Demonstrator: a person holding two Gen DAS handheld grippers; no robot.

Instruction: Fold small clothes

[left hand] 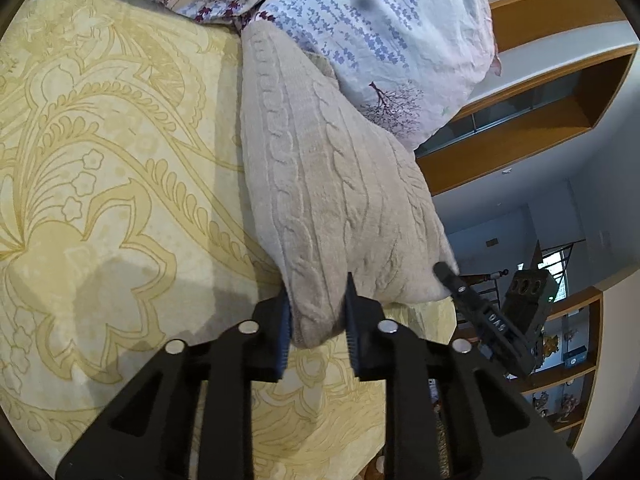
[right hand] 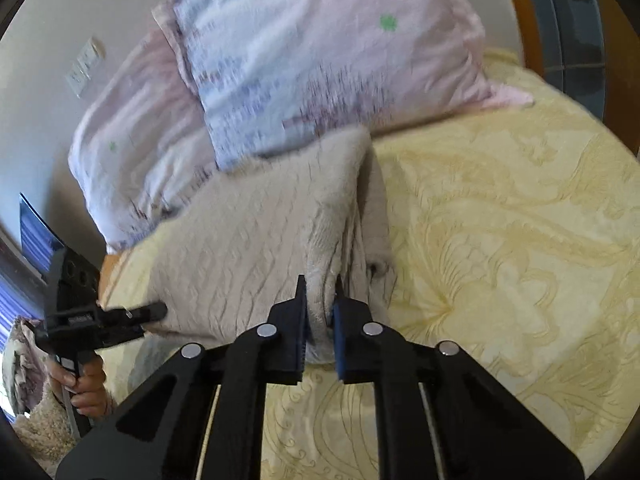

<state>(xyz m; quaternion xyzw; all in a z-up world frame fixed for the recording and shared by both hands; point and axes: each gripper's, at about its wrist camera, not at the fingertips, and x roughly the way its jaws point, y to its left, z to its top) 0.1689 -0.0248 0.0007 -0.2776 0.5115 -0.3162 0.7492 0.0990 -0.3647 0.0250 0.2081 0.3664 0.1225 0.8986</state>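
A cream cable-knit sweater (left hand: 320, 184) lies partly lifted over the yellow patterned bedspread (left hand: 100, 168). My left gripper (left hand: 318, 300) is shut on one lower corner of it. In the right wrist view the same sweater (right hand: 256, 240) is doubled over, and my right gripper (right hand: 320, 300) is shut on its bunched near edge. The right gripper also shows in the left wrist view (left hand: 472, 300) at the sweater's other corner. The left gripper shows in the right wrist view (right hand: 120, 316), held by a hand.
Floral pillows (left hand: 380, 28) lie against the headboard just behind the sweater, also in the right wrist view (right hand: 320, 48). Wooden shelves (left hand: 540, 112) stand beyond the bed's edge. Bare bedspread (right hand: 500, 240) spreads to the right.
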